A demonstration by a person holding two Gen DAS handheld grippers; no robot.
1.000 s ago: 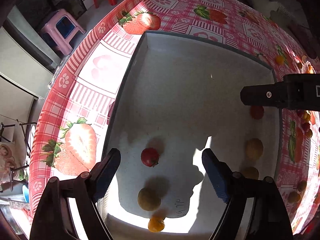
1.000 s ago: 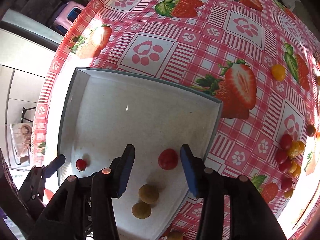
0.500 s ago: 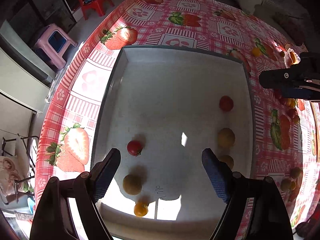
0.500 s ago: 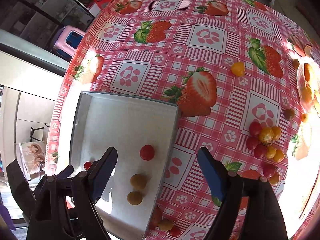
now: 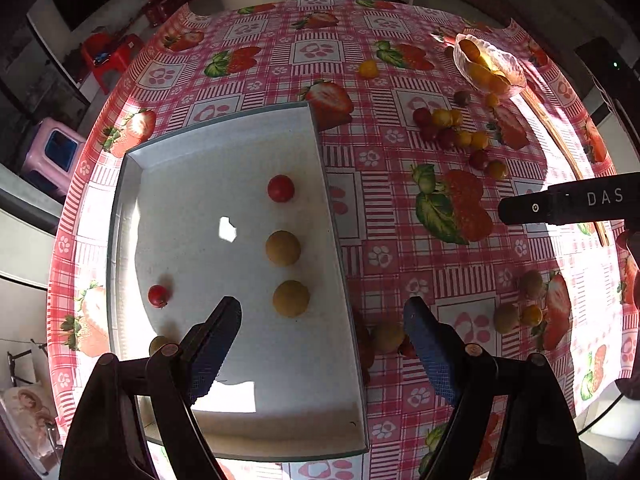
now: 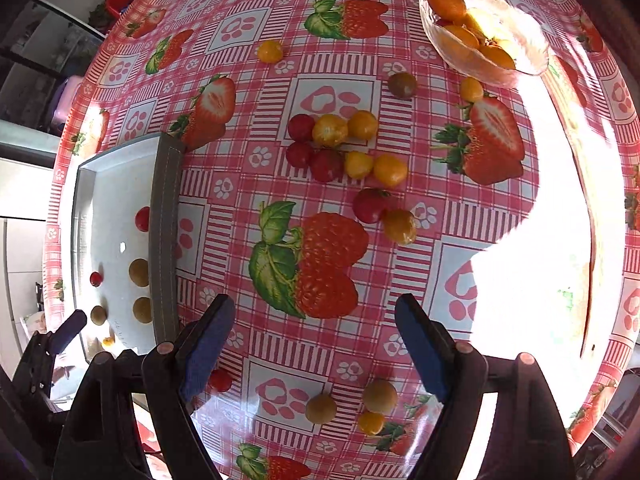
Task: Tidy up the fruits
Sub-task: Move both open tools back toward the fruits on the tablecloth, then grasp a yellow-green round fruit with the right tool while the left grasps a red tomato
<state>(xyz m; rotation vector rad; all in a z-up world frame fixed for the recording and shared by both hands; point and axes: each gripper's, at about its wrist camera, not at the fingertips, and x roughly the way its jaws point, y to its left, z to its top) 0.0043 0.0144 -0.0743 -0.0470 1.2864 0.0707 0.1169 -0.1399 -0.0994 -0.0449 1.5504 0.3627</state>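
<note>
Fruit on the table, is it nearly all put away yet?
Not nearly. A few fruits, red and brownish, already lie in the white tray. Both the left gripper and right gripper are open and empty. A cluster of tomatoes waits on the tablecloth.

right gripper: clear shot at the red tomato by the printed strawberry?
Probably yes. The right gripper is open and empty, and the red tomato sits ahead on the tablecloth with nothing between. A yellow tomato touching it may crowd one finger.

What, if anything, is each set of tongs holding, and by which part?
Nothing is held. The left tongs and the right tongs are both open, with no fruit between their jaws.
</note>
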